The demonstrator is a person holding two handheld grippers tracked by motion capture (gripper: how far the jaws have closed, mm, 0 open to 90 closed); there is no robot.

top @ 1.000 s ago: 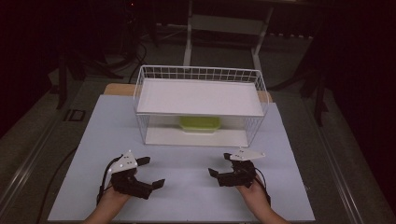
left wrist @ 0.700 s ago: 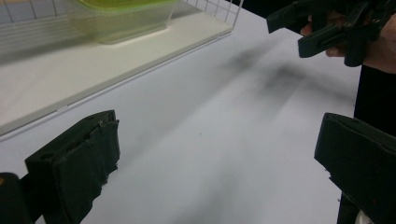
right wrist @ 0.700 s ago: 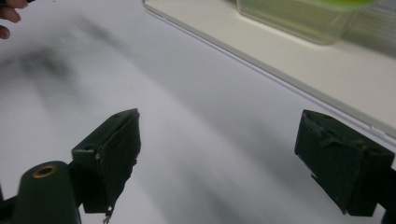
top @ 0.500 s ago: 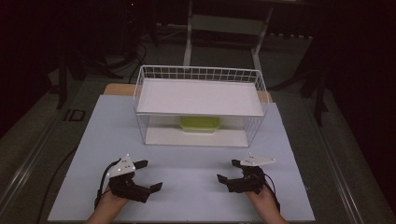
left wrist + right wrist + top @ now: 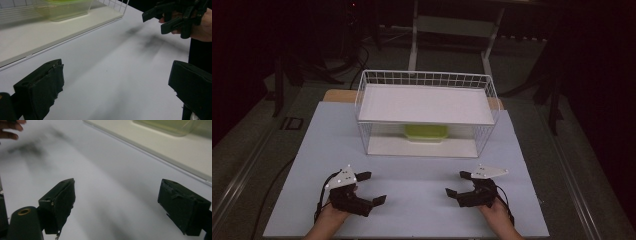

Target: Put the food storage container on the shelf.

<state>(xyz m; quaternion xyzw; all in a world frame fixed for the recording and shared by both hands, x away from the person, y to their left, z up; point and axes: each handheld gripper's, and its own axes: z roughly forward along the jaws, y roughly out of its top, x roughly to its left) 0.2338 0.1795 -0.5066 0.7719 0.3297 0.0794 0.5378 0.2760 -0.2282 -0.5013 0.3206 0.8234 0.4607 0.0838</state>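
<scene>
Held low at the lower left of the high view, the left gripper [image 5: 371, 187] is seen with its jaws spread wide and nothing between them; it hovers over the white table [image 5: 422, 210], with the person's left hand [image 5: 334, 212] wrapped around its body and its grey three-cornered plate uppermost. In the left gripper view the same two black jaws are found at the lower left and lower right corners, parted, with bare table surface between them, and the right gripper [image 5: 160, 17] is shown in the upper right corner.

Toward the centre of the high view, a white wire rack [image 5: 427, 80] is set at the far part of the table. A white shelf board [image 5: 427, 102] is carried across its top, and a lower white board [image 5: 387, 146] lies beneath. On that lower board, under the shelf, a green lidded container [image 5: 426, 133] is placed, near the middle of the rack and well apart from both grippers. It is seen in the upper left of the left gripper view and in the upper right of the right gripper view.

At the lower right of the high view, the right gripper is likewise held released, jaws wide apart and empty, by the right hand [image 5: 497, 212]. In the right gripper view the parted jaws frame bare table.
</scene>
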